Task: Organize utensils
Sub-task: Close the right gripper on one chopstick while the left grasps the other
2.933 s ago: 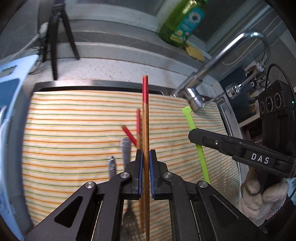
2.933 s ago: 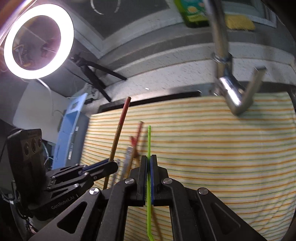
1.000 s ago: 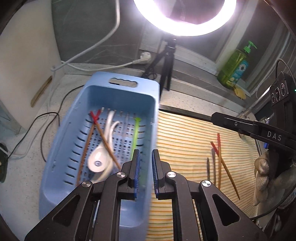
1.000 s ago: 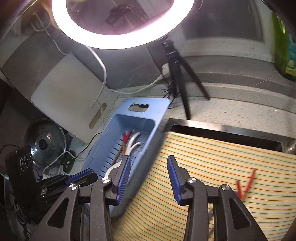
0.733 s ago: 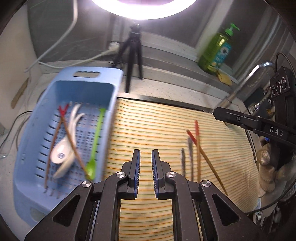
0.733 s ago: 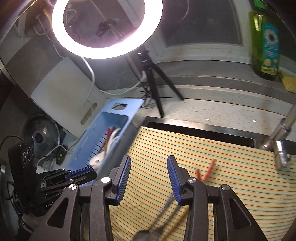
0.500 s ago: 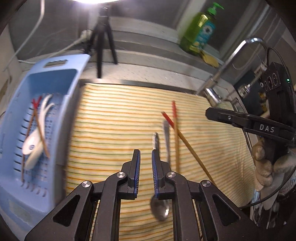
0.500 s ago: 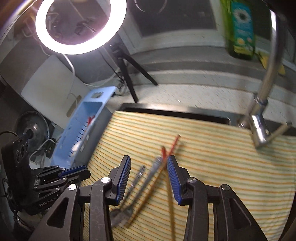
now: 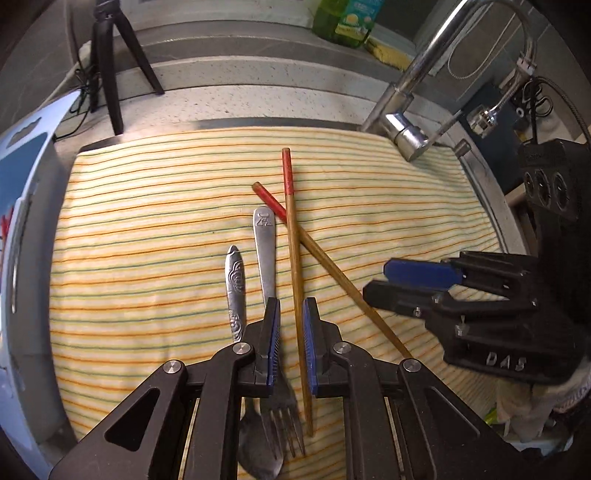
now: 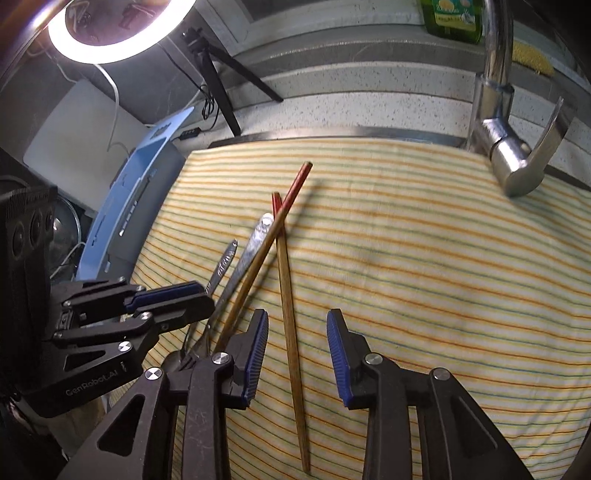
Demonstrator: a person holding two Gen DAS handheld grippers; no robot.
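Two red-tipped wooden chopsticks lie crossed on the striped cloth. The upright chopstick shows through the narrow gap of my left gripper, which hovers over it, all but shut and holding nothing. The slanted chopstick lies on the cloth between the blue pads of my right gripper. These jaws are closing and do not touch it. A steel fork and spoon lie just left of the chopsticks. The left gripper also shows in the right wrist view, the right gripper in the left.
A blue slotted basket stands past the cloth's left edge. The chrome faucet juts over the cloth's far right corner. A black tripod, a green soap bottle and a ring light stand at the back.
Both grippers swung from the basket, where the chopstick and the green utensil they held now lie, rightward and down over the cloth. The right jaws have narrowed.
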